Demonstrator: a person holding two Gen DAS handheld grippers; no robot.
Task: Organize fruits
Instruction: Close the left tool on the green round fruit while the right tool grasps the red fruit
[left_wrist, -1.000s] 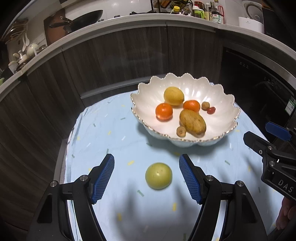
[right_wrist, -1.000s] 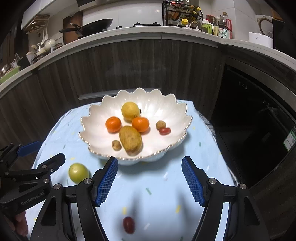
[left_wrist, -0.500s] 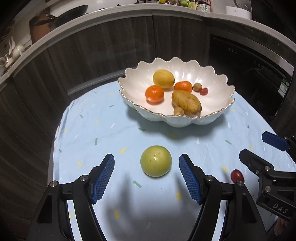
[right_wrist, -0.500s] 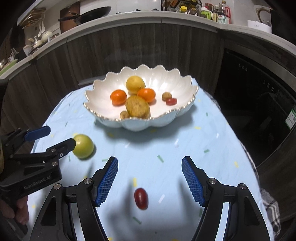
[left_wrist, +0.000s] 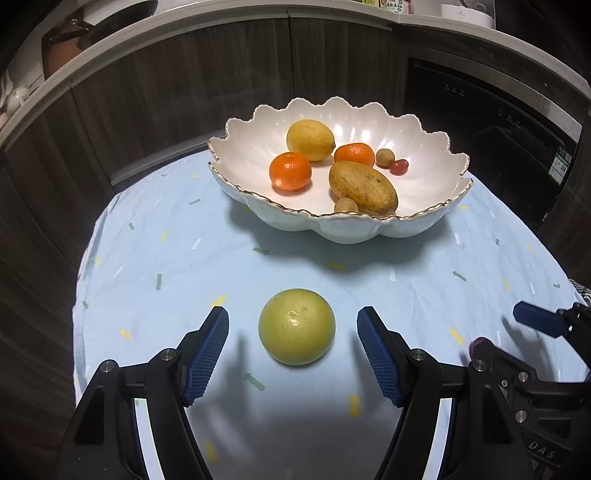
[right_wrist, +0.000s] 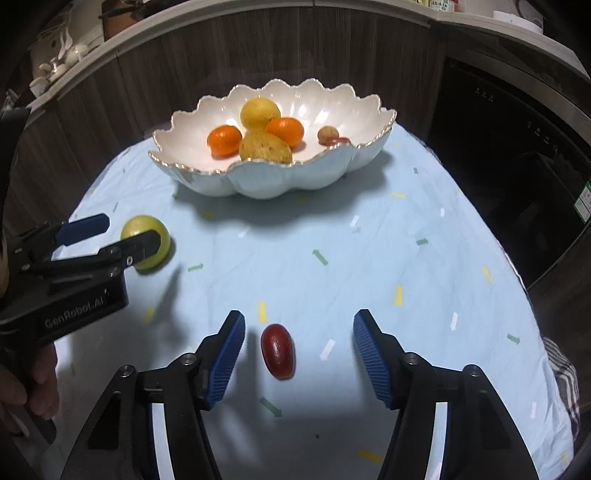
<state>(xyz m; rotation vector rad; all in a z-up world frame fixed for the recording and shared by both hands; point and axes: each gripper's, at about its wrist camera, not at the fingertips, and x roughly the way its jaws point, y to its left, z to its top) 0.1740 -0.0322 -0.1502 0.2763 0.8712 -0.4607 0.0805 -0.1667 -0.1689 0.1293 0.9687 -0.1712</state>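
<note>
A white scalloped bowl (left_wrist: 424, 225) holds a lemon (left_wrist: 310, 139), two oranges, a brown oval fruit (left_wrist: 364, 186) and small fruits. A green round fruit (left_wrist: 296, 326) lies on the blue cloth between the open jaws of my left gripper (left_wrist: 291, 338), untouched. A small red fruit (right_wrist: 277, 350) lies between the open jaws of my right gripper (right_wrist: 298, 341), nearer the left finger, untouched. The green fruit (right_wrist: 147, 240) and bowl (right_wrist: 280, 181) also show in the right wrist view, with the left gripper's fingers around the fruit.
The round table carries a light blue cloth (left_wrist: 184, 258) with small coloured marks. Dark cabinets (left_wrist: 184, 92) curve behind it and a dark oven front (right_wrist: 517, 166) stands at the right. The right gripper (left_wrist: 517, 343) shows at the left view's right edge.
Both grippers have moved down and forward toward the cloth. The green fruit now lies between the left jaws and the red fruit between the right jaws. Both stay open.
</note>
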